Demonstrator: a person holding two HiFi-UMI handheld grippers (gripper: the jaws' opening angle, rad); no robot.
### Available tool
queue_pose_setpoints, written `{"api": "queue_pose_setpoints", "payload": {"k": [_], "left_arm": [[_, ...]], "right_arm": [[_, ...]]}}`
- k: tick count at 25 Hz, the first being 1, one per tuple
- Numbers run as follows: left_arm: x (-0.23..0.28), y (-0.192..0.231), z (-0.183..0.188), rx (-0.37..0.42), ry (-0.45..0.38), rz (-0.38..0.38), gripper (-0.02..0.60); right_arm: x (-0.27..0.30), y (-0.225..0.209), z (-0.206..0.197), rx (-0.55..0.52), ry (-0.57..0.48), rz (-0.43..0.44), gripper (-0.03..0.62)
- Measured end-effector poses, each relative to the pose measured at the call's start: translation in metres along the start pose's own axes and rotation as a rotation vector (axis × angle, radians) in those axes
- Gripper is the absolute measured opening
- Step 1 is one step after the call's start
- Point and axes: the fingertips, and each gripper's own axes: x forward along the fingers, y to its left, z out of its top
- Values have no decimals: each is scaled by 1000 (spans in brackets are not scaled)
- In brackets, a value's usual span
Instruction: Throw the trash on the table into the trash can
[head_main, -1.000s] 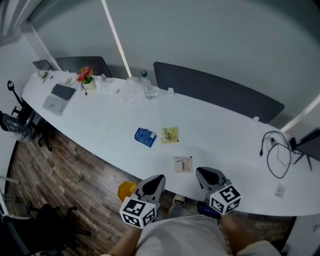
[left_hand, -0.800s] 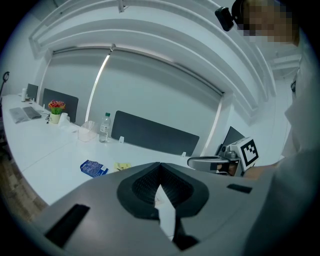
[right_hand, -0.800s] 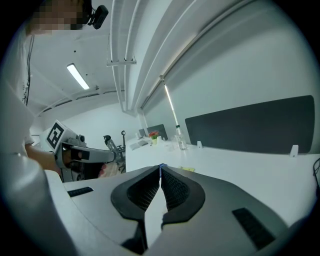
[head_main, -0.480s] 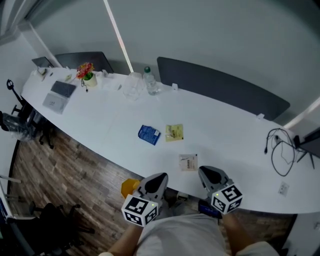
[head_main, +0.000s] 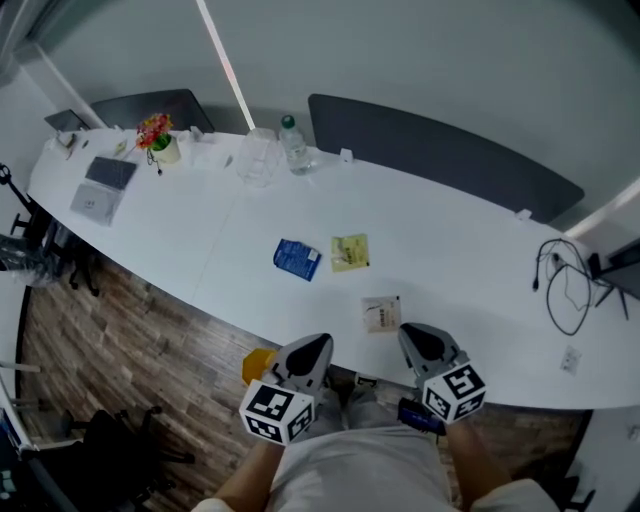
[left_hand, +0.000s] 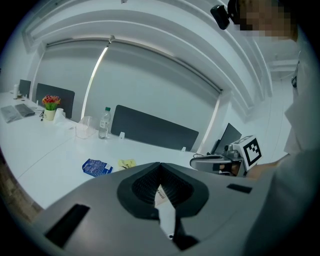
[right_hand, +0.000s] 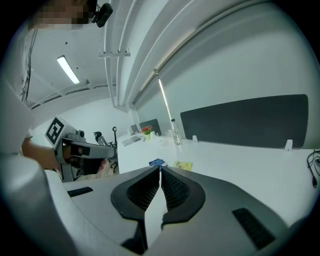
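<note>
Table (head_main: 450, 260), white and curved, seen from above with wood floor (head_main: 130, 340) below its near edge. Three pieces of trash lie on it, well clear of both grippers. A blue packet (head_main: 296, 258) and a yellow packet (head_main: 349, 252) lie side by side near mid-table. A white packet (head_main: 381, 313) lies closer to the near edge, just beyond the right gripper.

Left gripper (head_main: 318, 343): held at the near edge of the table, off its surface, jaws together at the tips, nothing clamped. A strip of white with print shows through the slit below the tips; whether it is the white packet cannot be told.

Right gripper (head_main: 408, 332): beside the left one, at the table's edge, jaws closed tip to tip and empty. The blue and yellow packets appear just past its tips in the right gripper view.

Far side of the table: bottle (head_main: 293, 150), clear cup (head_main: 256, 160), potted flowers (head_main: 153, 133), with dark panels (head_main: 440, 160) behind. A cable (head_main: 565, 295) lies at the right end.

A yellow object (head_main: 257, 366) sits on the floor under the near edge, left of the left gripper; what it is cannot be told.
</note>
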Motion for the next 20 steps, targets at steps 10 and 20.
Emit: {"api": "queue_pose_setpoints", "payload": {"k": [10, 20], "left_arm": [[22, 11, -11, -12, 37, -36, 2], [37, 15, -37, -31, 99, -53, 2]], "right_arm": [[20, -9, -18, -54, 83, -23, 34], [52, -38, -67, -73, 223, -54, 132]]}}
